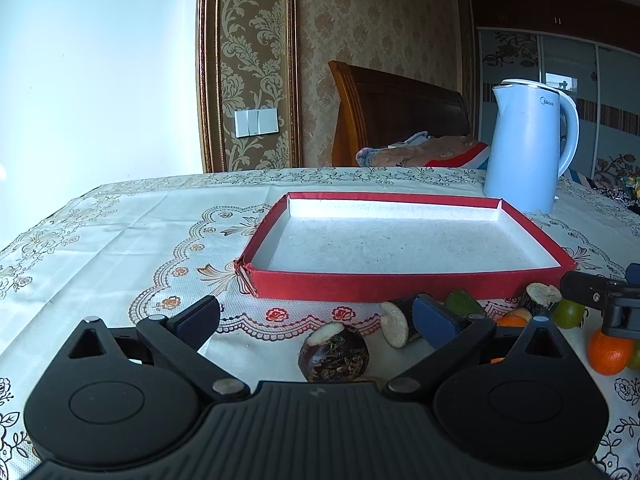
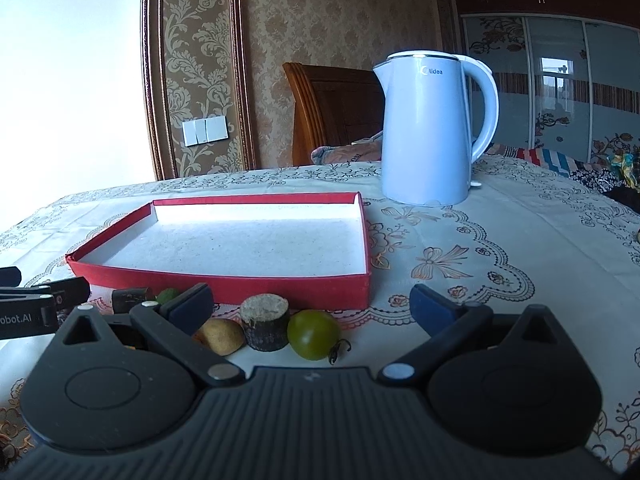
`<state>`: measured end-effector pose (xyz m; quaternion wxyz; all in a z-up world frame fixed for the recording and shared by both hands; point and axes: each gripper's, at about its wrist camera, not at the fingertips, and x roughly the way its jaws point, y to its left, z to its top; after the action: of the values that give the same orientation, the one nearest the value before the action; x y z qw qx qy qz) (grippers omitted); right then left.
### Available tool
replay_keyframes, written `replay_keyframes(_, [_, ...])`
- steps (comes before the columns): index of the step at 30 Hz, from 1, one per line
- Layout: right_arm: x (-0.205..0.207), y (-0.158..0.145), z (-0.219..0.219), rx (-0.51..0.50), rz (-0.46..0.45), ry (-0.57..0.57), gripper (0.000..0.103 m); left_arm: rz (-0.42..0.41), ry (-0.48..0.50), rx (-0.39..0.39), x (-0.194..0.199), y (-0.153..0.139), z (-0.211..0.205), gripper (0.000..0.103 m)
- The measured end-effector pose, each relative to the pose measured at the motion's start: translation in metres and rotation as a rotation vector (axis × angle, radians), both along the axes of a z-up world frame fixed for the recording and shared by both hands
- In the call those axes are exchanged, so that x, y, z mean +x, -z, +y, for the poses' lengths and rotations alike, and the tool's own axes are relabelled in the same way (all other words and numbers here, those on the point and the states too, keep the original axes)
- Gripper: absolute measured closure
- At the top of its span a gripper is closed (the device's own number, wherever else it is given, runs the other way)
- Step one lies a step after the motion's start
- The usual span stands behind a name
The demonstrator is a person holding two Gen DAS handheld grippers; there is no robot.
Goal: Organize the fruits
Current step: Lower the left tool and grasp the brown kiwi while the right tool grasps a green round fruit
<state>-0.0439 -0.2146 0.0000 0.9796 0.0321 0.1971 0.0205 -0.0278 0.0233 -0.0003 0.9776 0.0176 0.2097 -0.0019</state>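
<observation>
A shallow red tray (image 1: 360, 285) with a white floor lies on the tablecloth, with nothing in it; it also shows in the right wrist view (image 2: 224, 286). In front of it lie small fruits. My left gripper (image 1: 318, 318) is open, with a dark water chestnut (image 1: 334, 353) between its fingers, not touched. A cut dark stalk piece (image 1: 396, 322), a green fruit (image 1: 460, 302) and an orange (image 1: 608, 350) lie to the right. My right gripper (image 2: 312, 306) is open above a green tomato (image 2: 313, 334), a dark stalk piece (image 2: 265, 322) and a brown kiwi-like fruit (image 2: 222, 335).
A light blue electric kettle (image 1: 528, 148) stands behind the tray's right corner; it also shows in the right wrist view (image 2: 430, 132). The patterned tablecloth (image 1: 100, 248) covers the table. A wooden bed headboard (image 1: 392, 112) and wallpapered wall stand behind.
</observation>
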Motion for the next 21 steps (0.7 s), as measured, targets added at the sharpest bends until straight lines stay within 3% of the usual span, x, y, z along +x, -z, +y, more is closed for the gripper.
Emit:
replay_keyframes(19, [0.004,0.001,-0.001,0.003,0.026,0.013,0.0,0.105,0.039,0.013,-0.015,0.009,-0.004,0.001])
replay_keyframes(21, [0.004,0.001,-0.002,0.006,0.028,0.015,0.0,0.112,0.059,0.011,-0.017,0.009,-0.007,0.008])
